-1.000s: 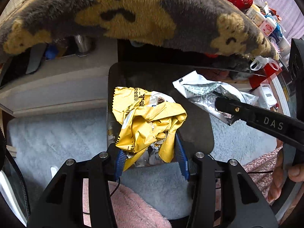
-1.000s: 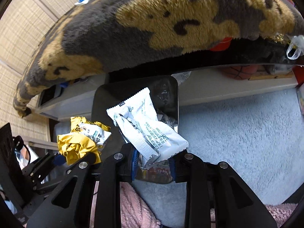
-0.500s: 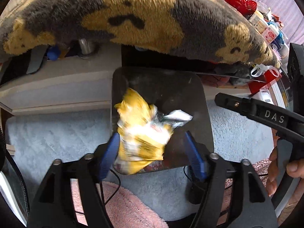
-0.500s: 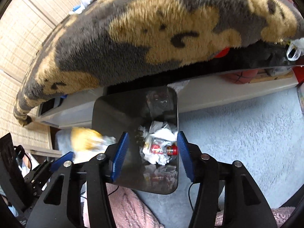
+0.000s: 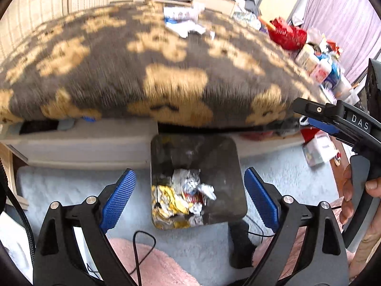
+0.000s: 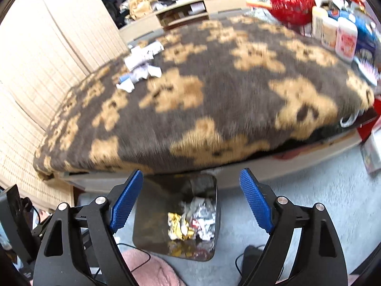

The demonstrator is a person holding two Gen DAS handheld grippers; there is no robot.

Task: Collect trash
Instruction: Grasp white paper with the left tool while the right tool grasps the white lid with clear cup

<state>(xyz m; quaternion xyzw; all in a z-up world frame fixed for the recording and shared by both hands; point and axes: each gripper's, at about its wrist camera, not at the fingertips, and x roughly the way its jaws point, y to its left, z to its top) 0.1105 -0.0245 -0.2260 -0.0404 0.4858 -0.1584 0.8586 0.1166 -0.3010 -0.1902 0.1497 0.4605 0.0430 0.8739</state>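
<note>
A dark metal trash bin (image 5: 228, 157) stands on the pale carpet against the bed; it also shows in the right wrist view (image 6: 147, 221). Inside lie the crumpled yellow wrapper (image 5: 166, 202) and silver-white wrappers (image 5: 190, 181), seen too in the right wrist view (image 6: 197, 217). My left gripper (image 5: 189, 190) is open and empty above the bin. My right gripper (image 6: 190, 197) is open and empty above it too. More crumpled white paper trash (image 5: 183, 22) lies on the bed's brown bear-print blanket (image 5: 119, 66), also in the right wrist view (image 6: 140, 66).
The bed with the blanket (image 6: 214, 90) fills the upper half. A red basket (image 5: 288, 34) and bottles (image 6: 338, 33) crowd the far right. Pink rug (image 5: 152, 264) and a black cable (image 5: 138, 245) lie near me. The right gripper's body (image 5: 338, 121) shows at right.
Both grippers opened and dropped the yellow and white wrappers into the bin, then rose and tilted up so the bed top with more paper came into view.
</note>
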